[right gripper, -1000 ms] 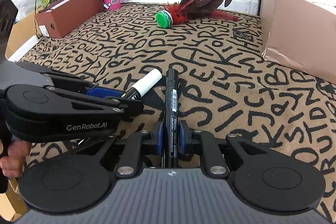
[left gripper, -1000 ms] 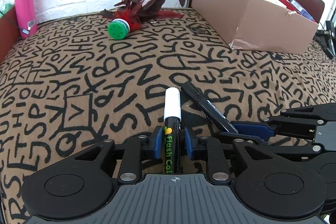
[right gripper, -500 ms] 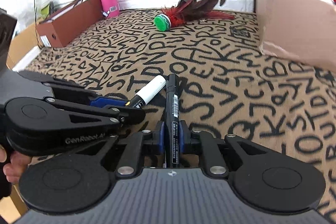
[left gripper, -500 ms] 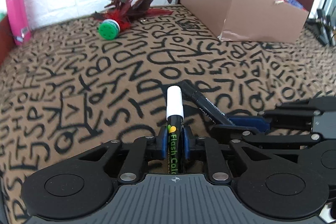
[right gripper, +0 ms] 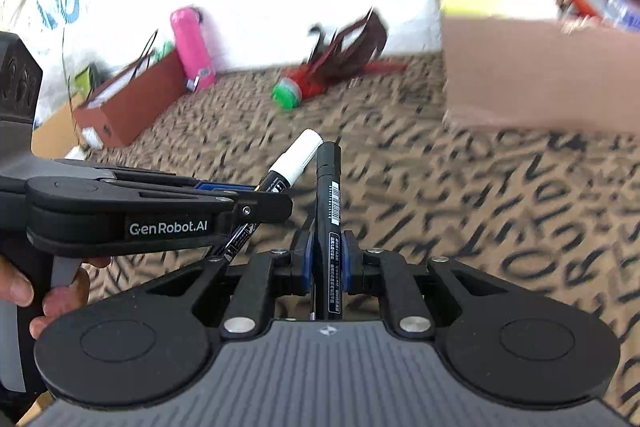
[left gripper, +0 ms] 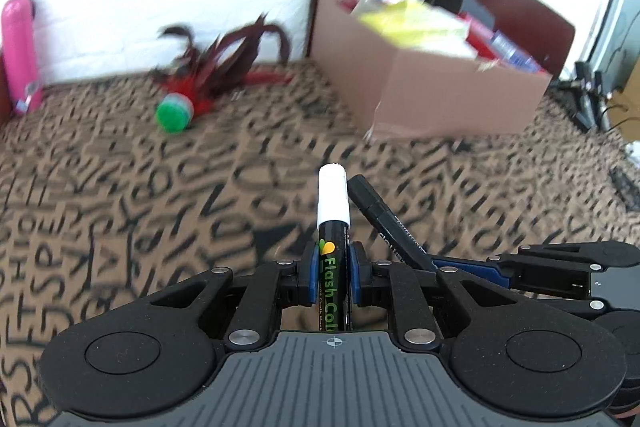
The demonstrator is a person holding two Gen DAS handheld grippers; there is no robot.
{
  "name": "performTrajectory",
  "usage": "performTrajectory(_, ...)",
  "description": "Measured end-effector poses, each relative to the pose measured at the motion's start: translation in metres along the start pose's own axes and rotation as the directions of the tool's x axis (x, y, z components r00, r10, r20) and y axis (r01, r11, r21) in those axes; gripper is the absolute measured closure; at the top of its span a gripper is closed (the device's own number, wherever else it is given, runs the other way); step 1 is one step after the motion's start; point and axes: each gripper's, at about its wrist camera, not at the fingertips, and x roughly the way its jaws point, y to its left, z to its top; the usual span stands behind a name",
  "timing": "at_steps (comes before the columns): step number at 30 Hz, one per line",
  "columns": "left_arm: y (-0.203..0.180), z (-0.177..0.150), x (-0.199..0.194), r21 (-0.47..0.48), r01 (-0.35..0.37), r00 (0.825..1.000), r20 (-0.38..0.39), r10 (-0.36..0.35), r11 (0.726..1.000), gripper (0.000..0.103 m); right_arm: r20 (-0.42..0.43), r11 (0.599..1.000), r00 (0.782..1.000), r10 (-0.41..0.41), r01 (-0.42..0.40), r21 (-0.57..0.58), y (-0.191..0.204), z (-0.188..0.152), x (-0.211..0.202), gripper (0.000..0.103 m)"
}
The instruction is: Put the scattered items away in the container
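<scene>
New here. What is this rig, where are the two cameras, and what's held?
No robot: a person carries two handheld claws, each with a fisheye camera looking along its fingers. The left view shows the left claw shut on a white-capped marker; the right claw in its own view is shut on a black marker. Each claw shows in the other's picture. On the lettered cloth lie a feather toy, a pink bottle and a full cardboard box.

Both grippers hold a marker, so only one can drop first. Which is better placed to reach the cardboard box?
Right, probably. The right gripper, shut on the black marker, sits nearer the cardboard box; the left gripper holds the white-capped marker farther away.
</scene>
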Motion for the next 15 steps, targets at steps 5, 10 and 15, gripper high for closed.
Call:
performTrajectory(5,-0.024,0.045,-0.004,0.06,0.039,0.996,0.084,-0.044,0.997,0.091,0.097,0.999,0.994,-0.04,0.041,-0.01,-0.017,0.026,-0.022,0.087)
performTrajectory(10,-0.052,0.091,0.003,0.107,0.063,0.986,0.145,-0.079,0.992,0.091,0.192,0.997,0.979,-0.071,0.074,-0.008,-0.039,0.059,-0.037,0.087)
performTrajectory(15,-0.071,0.134,0.019,0.108,0.111,0.979,0.157,-0.127,0.988,0.091,0.272,0.99,0.953,-0.132,0.138,-0.001,-0.068,0.098,-0.043,0.087)
